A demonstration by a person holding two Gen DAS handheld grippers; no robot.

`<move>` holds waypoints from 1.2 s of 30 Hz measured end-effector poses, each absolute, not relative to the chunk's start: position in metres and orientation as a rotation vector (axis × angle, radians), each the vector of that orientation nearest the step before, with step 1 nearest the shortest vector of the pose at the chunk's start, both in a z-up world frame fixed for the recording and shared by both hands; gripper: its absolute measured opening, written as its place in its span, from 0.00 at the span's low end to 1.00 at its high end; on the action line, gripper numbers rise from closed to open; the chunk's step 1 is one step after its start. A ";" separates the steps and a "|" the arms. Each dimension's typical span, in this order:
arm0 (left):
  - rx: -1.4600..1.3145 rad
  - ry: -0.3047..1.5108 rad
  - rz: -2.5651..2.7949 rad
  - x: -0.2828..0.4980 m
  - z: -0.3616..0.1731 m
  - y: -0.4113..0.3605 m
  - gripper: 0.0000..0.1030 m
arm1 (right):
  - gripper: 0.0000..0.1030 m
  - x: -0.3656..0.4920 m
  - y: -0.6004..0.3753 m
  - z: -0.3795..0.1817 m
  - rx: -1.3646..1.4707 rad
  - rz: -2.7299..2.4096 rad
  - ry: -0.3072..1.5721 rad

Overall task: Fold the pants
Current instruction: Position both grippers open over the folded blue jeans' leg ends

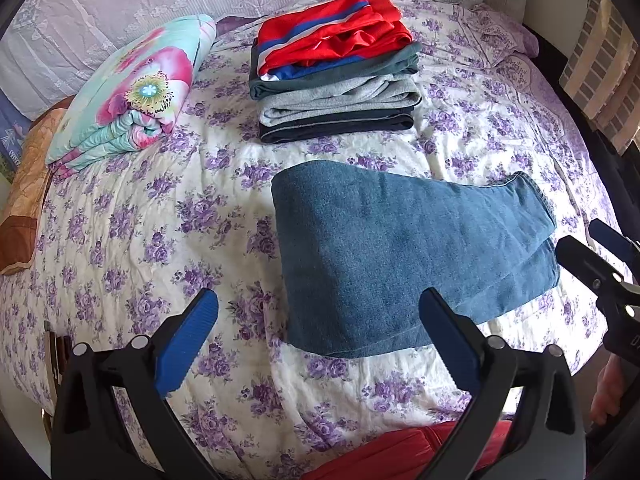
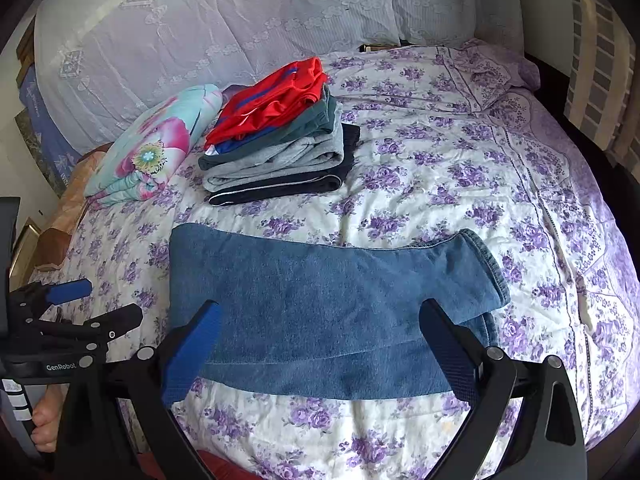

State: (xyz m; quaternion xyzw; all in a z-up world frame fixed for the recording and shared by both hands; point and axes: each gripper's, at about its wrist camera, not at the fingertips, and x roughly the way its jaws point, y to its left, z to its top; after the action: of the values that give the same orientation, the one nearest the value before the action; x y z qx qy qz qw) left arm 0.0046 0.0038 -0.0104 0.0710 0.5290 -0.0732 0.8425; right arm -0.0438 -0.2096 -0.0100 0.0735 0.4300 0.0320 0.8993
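Blue-padded fingers (image 1: 188, 344) of the left gripper (image 1: 318, 344) sit closest, spread wide, nothing between them but bedspread (image 1: 132, 240) and the near corner of the jeans (image 1: 400, 260). Right gripper (image 2: 320, 356) is likewise fully open and empty, hovering over the jeans' near edge, tilted down at the bed. Jeans lie folded flat on the floral bedspread, cuffs toward the right, mid-bed. Behind them, apart, a stack of folded clothes (image 1: 336, 84) with a red piece on top, grey and dark layers below. Left of the stack, a folded floral quilt (image 1: 132, 92), teal and pink. White lace pillows (image 2: 224, 28) line the head of the bed. Nothing lies between the grippers and the jeans. Each gripper shows at the other view's edge: right one at far right, left one at far left, with part of a hand (image 2: 46, 420) on its handle. Red fabric (image 1: 400, 452) at the bottom edge is cut off, can't tell what it is. Brown item (image 1: 24, 208) at the left bed edge is unclear.
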 end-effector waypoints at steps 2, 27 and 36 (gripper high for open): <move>0.150 1.120 -0.155 0.005 -0.011 0.003 0.95 | 0.96 -0.043 -0.210 -0.011 0.151 0.066 0.896; 0.146 1.148 -0.179 0.012 -0.019 0.004 0.95 | 0.96 -0.035 -0.204 -0.015 0.116 0.052 0.925; 0.145 1.149 -0.177 0.013 -0.019 0.004 0.95 | 0.96 -0.033 -0.201 -0.016 0.104 0.060 0.931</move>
State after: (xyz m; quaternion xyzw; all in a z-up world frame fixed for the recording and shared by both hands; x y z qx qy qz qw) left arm 0.0126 0.0036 -0.0191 0.0682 0.5423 -0.0835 0.8332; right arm -0.0325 -0.2015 -0.0162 0.0501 0.4487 0.0289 0.8918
